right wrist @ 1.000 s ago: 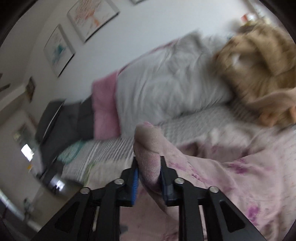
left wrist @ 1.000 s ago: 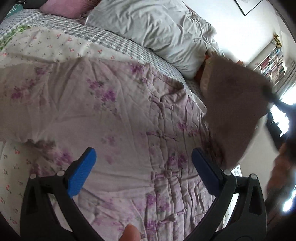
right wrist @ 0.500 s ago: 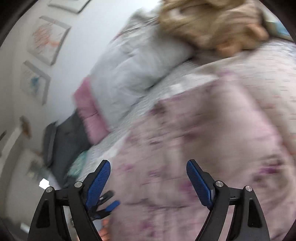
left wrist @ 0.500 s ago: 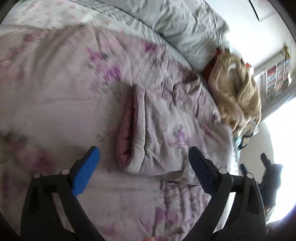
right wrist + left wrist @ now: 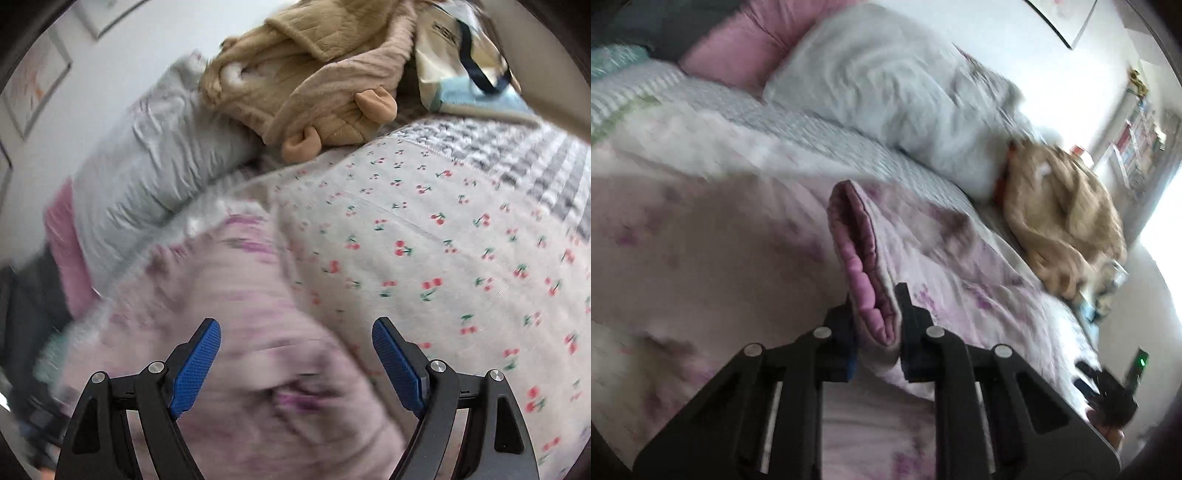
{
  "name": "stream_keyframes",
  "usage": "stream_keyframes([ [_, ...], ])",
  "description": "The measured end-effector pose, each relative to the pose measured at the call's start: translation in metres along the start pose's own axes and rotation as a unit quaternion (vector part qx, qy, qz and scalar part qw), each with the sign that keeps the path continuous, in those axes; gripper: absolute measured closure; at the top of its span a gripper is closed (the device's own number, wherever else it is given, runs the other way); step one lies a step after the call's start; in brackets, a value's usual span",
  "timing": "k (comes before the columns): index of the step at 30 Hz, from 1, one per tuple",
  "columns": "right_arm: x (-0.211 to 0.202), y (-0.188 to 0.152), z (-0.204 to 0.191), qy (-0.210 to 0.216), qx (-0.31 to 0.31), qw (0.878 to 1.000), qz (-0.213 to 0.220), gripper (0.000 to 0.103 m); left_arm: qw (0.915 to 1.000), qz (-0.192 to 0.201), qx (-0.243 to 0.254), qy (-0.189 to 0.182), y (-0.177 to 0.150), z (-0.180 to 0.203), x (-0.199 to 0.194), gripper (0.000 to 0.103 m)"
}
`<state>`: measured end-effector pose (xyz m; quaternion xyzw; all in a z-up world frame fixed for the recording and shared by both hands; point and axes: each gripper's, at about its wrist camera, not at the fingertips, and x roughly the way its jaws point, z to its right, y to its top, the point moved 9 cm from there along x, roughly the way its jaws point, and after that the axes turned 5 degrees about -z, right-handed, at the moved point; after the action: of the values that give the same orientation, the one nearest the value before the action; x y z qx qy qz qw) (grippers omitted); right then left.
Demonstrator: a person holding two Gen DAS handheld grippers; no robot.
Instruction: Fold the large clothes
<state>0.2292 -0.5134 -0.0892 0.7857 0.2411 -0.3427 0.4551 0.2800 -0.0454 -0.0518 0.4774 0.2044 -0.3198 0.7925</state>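
A large pink quilted garment with purple flowers (image 5: 713, 266) lies spread on the bed. Its sleeve is folded across it, and the cuff shows a darker pink lining (image 5: 862, 273). My left gripper (image 5: 877, 325) is shut on that sleeve cuff. In the right wrist view the same garment (image 5: 229, 332) fills the lower left, blurred. My right gripper (image 5: 295, 365) is open and empty, just above the garment's right edge. It also shows in the left wrist view (image 5: 1108, 398), low at the right.
The bed has a cherry-print sheet (image 5: 443, 258) and a grey checked cover (image 5: 535, 162). A grey pillow (image 5: 894, 92) and a pink pillow (image 5: 746, 40) lie at the head. A tan fleece garment (image 5: 317, 74) and a tote bag (image 5: 465, 62) lie at the bed's side.
My right gripper let go of the sleeve after carrying it across the garment and moved away open. My left gripper moved in and shut on the sleeve cuff.
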Motion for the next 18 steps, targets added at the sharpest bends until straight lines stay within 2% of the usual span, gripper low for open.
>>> stream_keyframes([
  [3, 0.019, -0.017, -0.016, -0.025, -0.069, 0.997, -0.029, 0.017, 0.9988, -0.040, -0.014, 0.025, -0.011, -0.034, 0.022, 0.084],
  [4, 0.025, -0.021, -0.020, -0.032, -0.087, 0.995, -0.035, 0.017, 0.9970, -0.065, -0.027, 0.032, -0.024, -0.047, 0.036, 0.084],
  [6, 0.040, -0.031, -0.031, -0.044, -0.124, 0.990, -0.050, 0.017, 0.9942, -0.087, -0.039, 0.050, -0.038, -0.058, 0.052, 0.084],
  [9, 0.055, -0.040, -0.034, -0.077, -0.160, 0.982, -0.068, 0.017, 0.9935, -0.088, -0.045, 0.057, -0.043, -0.056, 0.057, 0.084],
  [11, 0.055, -0.047, -0.036, -0.078, -0.189, 0.975, -0.087, 0.017, 0.9941, -0.083, -0.046, 0.052, -0.038, -0.053, 0.054, 0.084],
  [14, 0.051, -0.061, -0.041, -0.096, -0.291, 0.945, -0.110, 0.018, 0.9954, -0.077, -0.035, 0.045, -0.031, -0.047, 0.051, 0.084],
  [15, 0.049, -0.065, -0.040, -0.118, -0.321, 0.934, -0.106, 0.018, 0.9954, -0.078, -0.033, 0.045, -0.031, -0.049, 0.051, 0.084],
  [16, 0.050, -0.064, -0.038, -0.143, -0.333, 0.927, -0.094, 0.018, 0.9954, -0.079, -0.030, 0.045, -0.031, -0.046, 0.053, 0.084],
  [18, 0.057, -0.059, -0.041, -0.160, -0.324, 0.930, -0.072, 0.019, 0.9956, -0.077, -0.024, 0.046, -0.032, -0.042, 0.054, 0.084],
])
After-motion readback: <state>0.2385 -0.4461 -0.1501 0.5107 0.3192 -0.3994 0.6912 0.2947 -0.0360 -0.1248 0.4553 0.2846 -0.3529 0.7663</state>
